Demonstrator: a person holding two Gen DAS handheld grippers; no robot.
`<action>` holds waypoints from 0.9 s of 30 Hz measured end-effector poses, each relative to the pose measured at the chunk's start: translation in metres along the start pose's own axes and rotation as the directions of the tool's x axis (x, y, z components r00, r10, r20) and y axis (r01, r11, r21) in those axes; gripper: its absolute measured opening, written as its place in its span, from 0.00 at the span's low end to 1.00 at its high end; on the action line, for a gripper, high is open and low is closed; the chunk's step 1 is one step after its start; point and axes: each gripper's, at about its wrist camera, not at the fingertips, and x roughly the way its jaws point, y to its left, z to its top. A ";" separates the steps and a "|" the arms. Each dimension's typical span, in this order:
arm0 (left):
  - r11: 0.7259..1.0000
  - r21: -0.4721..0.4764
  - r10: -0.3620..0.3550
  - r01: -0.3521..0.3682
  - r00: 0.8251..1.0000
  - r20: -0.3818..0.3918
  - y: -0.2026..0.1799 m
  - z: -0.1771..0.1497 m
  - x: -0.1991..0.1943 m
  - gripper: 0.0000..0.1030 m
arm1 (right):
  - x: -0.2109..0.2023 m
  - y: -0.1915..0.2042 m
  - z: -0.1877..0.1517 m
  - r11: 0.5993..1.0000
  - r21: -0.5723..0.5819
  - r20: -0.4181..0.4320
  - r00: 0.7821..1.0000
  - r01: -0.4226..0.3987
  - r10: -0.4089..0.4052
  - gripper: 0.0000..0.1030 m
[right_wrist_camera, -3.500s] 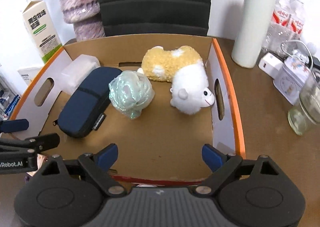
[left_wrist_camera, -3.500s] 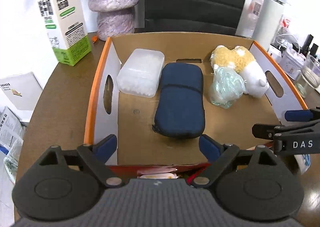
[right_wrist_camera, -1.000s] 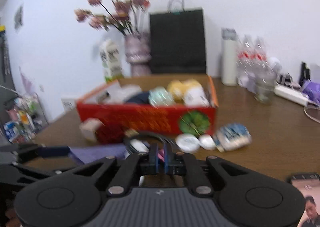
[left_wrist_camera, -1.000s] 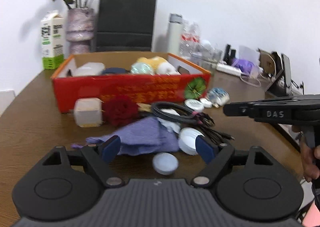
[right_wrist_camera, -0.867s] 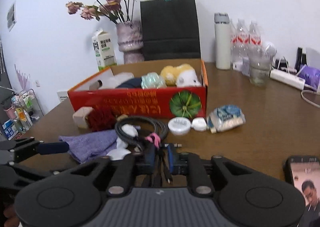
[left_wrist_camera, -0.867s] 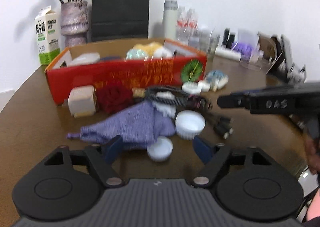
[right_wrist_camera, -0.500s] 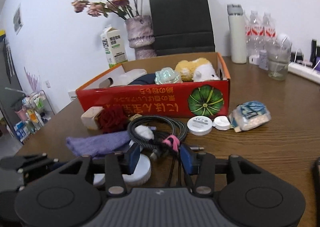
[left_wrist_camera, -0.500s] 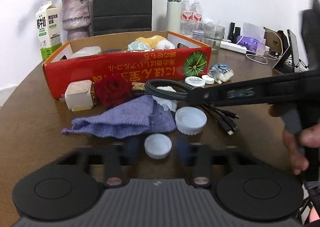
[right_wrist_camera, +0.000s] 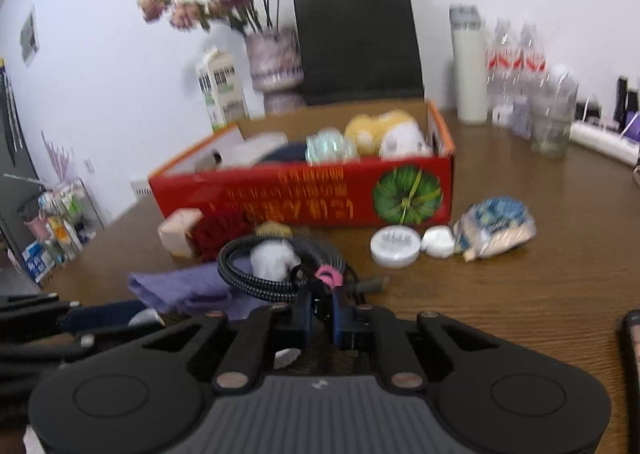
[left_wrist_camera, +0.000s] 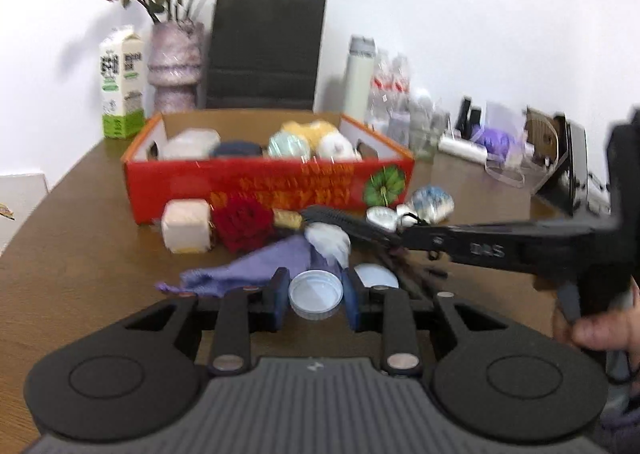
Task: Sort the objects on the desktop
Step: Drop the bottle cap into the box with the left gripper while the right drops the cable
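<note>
White cap (left_wrist_camera: 316,295) between left gripper (left_wrist_camera: 316,300) pads; braided cable (right_wrist_camera: 276,274) in right gripper (right_wrist_camera: 320,312).

From the left wrist we look low and forward across the wooden table (left_wrist_camera: 80,254), close to the clutter, the red box (left_wrist_camera: 268,185) at twelve o'clock. From the right wrist we face the same box (right_wrist_camera: 304,193), sitting further right. Both views share the box, the coiled cable (right_wrist_camera: 280,274) and the black bag (left_wrist_camera: 268,49).
</note>
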 end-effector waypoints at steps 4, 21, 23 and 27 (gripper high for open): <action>0.999 -0.031 0.013 -0.012 0.999 0.044 0.005 0.014 -0.007 0.28 | -0.023 0.002 0.012 1.000 0.006 0.105 0.994 0.017 -0.017 0.06; 0.998 -0.038 0.061 -0.056 0.985 0.163 0.031 0.095 0.000 0.28 | -0.052 0.004 0.126 0.998 -0.044 0.268 0.962 -0.046 0.056 0.06; 0.998 -0.028 0.058 -0.054 0.985 0.165 0.036 0.113 0.009 0.28 | -0.053 0.010 0.147 0.996 -0.082 0.279 0.958 -0.036 0.058 0.06; 0.996 -0.001 0.088 -0.088 0.988 0.127 0.050 0.145 0.045 0.28 | -0.036 0.019 0.185 0.992 -0.122 0.285 0.958 -0.005 0.040 0.06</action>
